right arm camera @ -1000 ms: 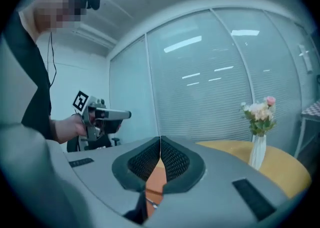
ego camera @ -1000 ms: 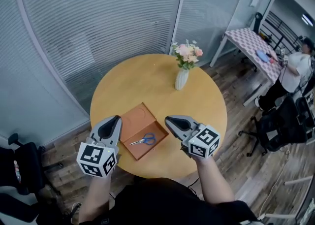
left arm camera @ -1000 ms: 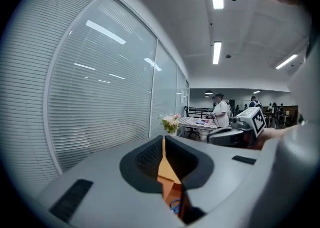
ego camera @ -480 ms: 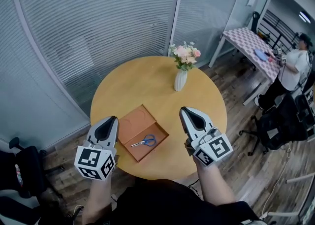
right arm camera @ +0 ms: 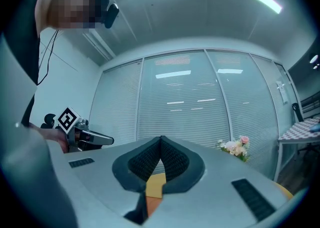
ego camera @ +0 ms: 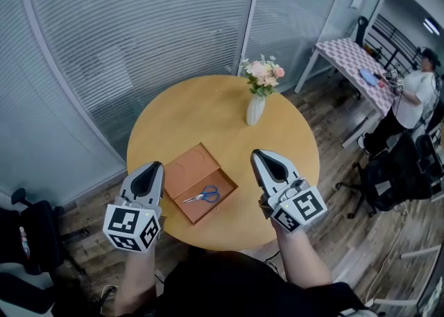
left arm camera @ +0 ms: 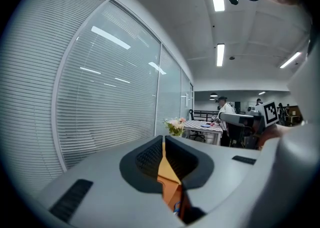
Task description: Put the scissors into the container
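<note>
The left gripper [ego camera: 152,167] has its jaws pressed together with nothing between them. Just to its right, the scissors [ego camera: 203,195] lie inside the container [ego camera: 182,168]. Right of those, the right gripper [ego camera: 259,155] is likewise closed and empty.

Left hand-held gripper [left arm camera: 164,141] jaws together, flowers [left arm camera: 175,126] beyond

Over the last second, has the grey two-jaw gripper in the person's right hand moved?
Yes. The right gripper, shut and empty, has swung rightward, away from the brown rectangular tray holding the blue-handled scissors.
</note>
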`<state>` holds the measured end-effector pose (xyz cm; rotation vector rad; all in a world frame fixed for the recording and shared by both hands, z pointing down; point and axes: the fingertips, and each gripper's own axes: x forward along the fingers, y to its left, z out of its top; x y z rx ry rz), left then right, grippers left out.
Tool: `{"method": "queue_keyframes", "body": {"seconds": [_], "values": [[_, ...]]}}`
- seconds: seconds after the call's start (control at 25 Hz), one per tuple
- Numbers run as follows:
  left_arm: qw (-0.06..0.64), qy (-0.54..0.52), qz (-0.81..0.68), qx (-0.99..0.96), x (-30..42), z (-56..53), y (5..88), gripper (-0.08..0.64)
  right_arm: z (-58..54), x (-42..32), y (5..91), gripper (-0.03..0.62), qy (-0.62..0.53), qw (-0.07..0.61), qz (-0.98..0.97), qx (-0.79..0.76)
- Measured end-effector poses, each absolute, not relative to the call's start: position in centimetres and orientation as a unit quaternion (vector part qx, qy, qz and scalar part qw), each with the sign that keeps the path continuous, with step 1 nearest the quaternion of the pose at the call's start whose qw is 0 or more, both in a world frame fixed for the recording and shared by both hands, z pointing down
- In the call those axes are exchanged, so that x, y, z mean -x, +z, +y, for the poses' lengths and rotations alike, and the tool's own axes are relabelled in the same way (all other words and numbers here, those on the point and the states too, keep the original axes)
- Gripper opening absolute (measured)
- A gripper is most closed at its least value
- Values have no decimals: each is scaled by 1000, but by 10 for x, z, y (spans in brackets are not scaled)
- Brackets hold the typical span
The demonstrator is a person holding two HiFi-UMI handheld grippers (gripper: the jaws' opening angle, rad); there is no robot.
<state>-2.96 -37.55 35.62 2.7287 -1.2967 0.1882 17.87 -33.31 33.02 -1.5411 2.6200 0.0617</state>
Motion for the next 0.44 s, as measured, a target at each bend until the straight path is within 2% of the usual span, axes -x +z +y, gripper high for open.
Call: {"method": "queue_keyframes", "body": {"seconds": [0.44], "values": [[59,64,-427,-900,23,-376,361,28,-333,-184,335,35,17,49,862,504]]}}
